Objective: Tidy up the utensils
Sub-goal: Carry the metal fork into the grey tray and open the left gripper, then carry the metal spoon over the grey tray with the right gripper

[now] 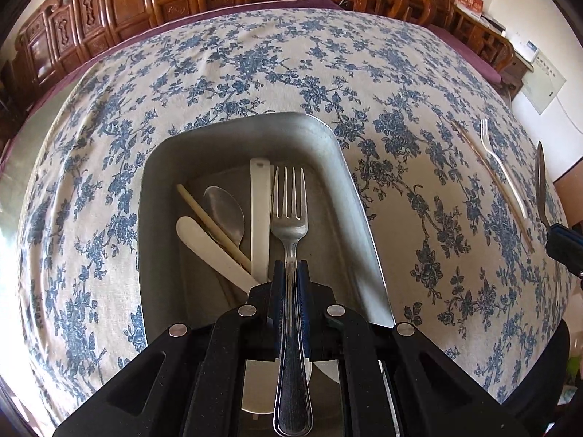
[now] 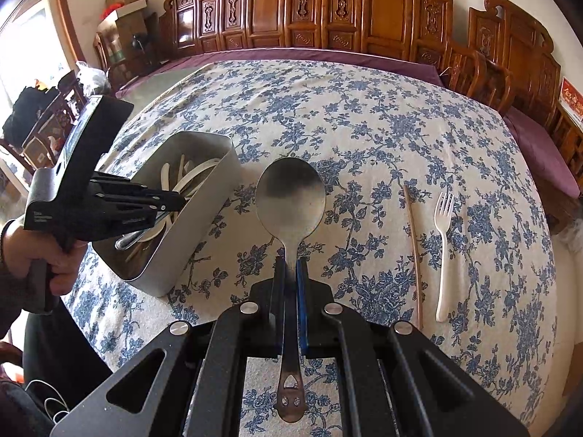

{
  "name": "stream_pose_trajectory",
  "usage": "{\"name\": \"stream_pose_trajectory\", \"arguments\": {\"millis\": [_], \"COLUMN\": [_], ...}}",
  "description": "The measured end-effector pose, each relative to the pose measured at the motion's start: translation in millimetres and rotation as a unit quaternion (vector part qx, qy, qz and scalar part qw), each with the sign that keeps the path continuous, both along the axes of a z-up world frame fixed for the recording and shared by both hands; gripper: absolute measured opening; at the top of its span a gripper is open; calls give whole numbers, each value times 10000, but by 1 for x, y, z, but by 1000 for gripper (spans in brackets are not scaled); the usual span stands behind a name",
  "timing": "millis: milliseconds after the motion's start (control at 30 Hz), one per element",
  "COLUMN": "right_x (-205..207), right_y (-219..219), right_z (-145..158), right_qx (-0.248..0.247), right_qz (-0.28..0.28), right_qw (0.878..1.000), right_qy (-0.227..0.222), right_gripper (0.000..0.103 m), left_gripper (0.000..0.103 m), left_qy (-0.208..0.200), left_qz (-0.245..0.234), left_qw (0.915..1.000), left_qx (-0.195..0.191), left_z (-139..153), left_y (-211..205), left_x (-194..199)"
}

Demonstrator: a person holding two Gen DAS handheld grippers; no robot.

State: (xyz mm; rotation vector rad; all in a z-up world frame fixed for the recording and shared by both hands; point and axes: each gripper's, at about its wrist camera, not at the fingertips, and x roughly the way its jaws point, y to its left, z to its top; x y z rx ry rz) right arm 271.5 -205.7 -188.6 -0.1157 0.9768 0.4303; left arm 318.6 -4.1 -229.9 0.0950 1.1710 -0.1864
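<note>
Left tool pinching metal fork over tin; right tool pinching spoon.

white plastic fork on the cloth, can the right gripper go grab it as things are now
Probably not yet. The white plastic fork lies in the open on the tablecloth beside a chopstick, nothing covering it, but the right gripper is already shut on the metal spoon, which it would need to drop first.

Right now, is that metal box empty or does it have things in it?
Not empty: the metal box holds white plastic utensils, a chopstick and a clear spoon.
</note>
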Motion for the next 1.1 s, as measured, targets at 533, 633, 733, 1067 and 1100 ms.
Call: {"name": "stream_pose_trajectory", "arguments": {"millis": [533,633,733,1067,1100], "right_x": [4,8,12,28,31], "right_y": [46,63,80,136,141], "right_z": [12,15,17,18,17], "right_qx": [151,197,234,416,448], "right_qz": [305,402,483,635,628], "right_qw": [9994,9990,9985,9970,9969], "right_qy": [-79,-84,-77,117,148], "right_gripper": [7,7,7,7,7], "left_gripper": [21,21,21,21,21], "left_qy": [-560,-685,-824,-1056,-1071], "left_qz": [202,257,302,528,550], "left_qw": [9978,9967,9955,9918,9916], "left_qx": [-282,-342,-362,-481,-471], "left_z": [57,68,80,96,97], "left_y": [39,51,63,99,103], "left_x": [-35,-43,-50,-68,-70]}}
